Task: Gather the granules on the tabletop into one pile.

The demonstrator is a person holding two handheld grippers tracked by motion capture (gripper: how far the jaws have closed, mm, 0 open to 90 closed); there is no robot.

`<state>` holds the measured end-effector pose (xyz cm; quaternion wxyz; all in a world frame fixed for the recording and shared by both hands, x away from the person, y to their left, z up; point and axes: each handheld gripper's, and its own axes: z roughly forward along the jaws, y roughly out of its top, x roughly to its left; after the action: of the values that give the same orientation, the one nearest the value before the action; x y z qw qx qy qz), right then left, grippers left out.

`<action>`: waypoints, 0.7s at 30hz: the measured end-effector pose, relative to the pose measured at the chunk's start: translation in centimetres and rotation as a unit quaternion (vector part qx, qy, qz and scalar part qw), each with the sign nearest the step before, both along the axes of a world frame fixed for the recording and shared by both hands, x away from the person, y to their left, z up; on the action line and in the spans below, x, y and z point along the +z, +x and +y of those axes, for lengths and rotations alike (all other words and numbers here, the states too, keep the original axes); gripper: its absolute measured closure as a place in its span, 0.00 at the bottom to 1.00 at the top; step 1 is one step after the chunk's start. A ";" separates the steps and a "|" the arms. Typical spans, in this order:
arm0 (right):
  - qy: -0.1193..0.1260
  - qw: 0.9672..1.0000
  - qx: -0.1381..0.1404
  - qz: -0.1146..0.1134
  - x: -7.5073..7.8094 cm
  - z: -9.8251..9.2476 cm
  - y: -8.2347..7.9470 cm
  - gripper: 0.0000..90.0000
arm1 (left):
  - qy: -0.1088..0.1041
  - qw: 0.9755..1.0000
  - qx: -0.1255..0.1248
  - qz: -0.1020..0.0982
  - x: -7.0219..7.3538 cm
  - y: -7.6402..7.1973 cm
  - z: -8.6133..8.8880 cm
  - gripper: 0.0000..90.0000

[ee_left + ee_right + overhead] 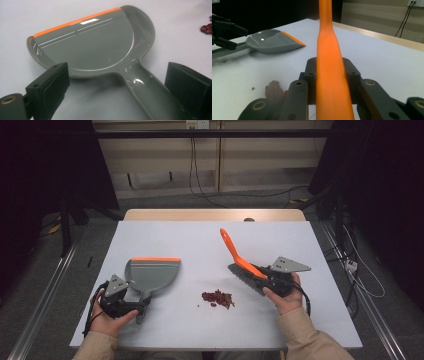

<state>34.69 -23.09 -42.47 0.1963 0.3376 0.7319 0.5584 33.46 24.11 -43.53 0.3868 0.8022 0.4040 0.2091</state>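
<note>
Gripping the brush, your right gripper is set; left jaws straddle the dustpan handle unclamped. Close them first (squarely), then sweep the red bits toward its orange lip.

text: showing none readable | labels, brands, numbers, signs: appearing nowhere legible | surfaces checked: bearing no lettering in any view

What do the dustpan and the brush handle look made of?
Dustpan: likely hard plastic, glossy grey, with sharp light reflections; its orange lip looks matte, maybe rubber. Brush handle: smooth orange plastic by the look, with a satin, even sheen.
</note>
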 end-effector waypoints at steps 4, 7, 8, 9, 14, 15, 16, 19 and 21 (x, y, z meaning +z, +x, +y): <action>0.003 1.000 -0.003 0.001 0.0 -0.1 0.0 0.78 | 0.005 1.000 0.006 0.012 -0.1 -0.3 -0.2 0.07; 0.004 1.000 -0.004 0.001 -0.1 -0.1 0.0 0.78 | -0.001 1.000 0.012 0.016 -0.1 -0.3 -0.1 0.09; 0.002 1.000 -0.005 0.000 -0.1 -0.1 0.0 0.78 | 0.004 1.000 0.011 0.019 -0.1 -0.3 0.0 0.10; 0.003 1.000 -0.004 0.000 -0.1 -0.1 0.0 0.78 | 0.002 1.000 0.012 0.021 -0.1 -0.2 0.1 0.11; 0.002 1.000 -0.009 0.000 0.0 -0.2 0.0 0.78 | -0.001 1.000 0.014 0.023 0.1 -0.2 0.9 0.18; 0.004 1.000 -0.008 -0.002 0.0 -0.2 0.1 0.78 | -0.001 1.000 0.013 0.026 0.2 -0.1 1.0 0.19; 0.005 1.000 -0.007 -0.004 0.0 -0.2 0.1 0.78 | -0.006 0.999 0.013 0.029 0.2 -0.2 1.1 0.22; 0.006 1.000 -0.006 -0.003 0.0 -0.1 0.1 0.78 | -0.009 0.999 0.009 0.039 0.1 -0.2 1.3 0.35; 0.006 1.000 -0.004 -0.004 0.0 0.0 0.2 0.78 | -0.007 0.999 0.008 0.041 0.0 -0.1 1.3 0.41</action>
<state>34.86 -23.12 -42.51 0.1999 0.3397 0.7265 0.5629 33.39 25.39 -43.52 0.3739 0.8038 0.4278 0.1760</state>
